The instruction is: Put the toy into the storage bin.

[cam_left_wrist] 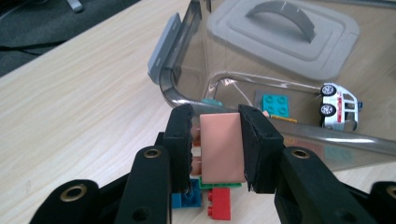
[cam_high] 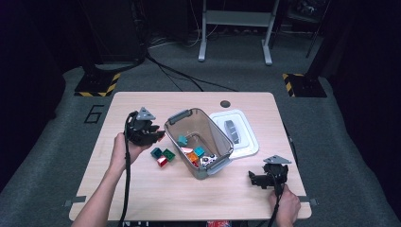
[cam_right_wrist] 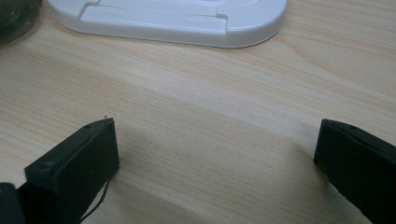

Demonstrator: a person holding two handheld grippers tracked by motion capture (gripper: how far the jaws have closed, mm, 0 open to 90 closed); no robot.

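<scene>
- The step in hand looks like tidying toy bricks into the bin [cam_high: 204,124]: the left gripper [cam_left_wrist: 215,140] is clamped on a salmon brick [cam_left_wrist: 223,147], its pads pressing both long sides.
- In the high view the left gripper [cam_high: 150,135] hangs just left of the bin's near-left wall, above the desk [cam_high: 142,189], with the brick held clear of the surface.
- The next move likely calls for carrying the brick right, over the rim, and parting the jaws only once it is above the open bin, so it does not catch the grey latch [cam_left_wrist: 164,49].
- Three loose bricks [cam_high: 162,156], teal, green and red, lie on the desk just left of the bin, probably the next to go in.
- The bin is clear-walled and open; inside lie a teal brick [cam_left_wrist: 275,104], a toy car [cam_left_wrist: 340,106] and orange pieces [cam_high: 192,157] toward its near end.
- Its white lid [cam_high: 243,132] lies flat on the desk just right of the bin.
- The right gripper [cam_high: 263,179] rests at the near right of the desk, jaws apart and holding nothing.
</scene>
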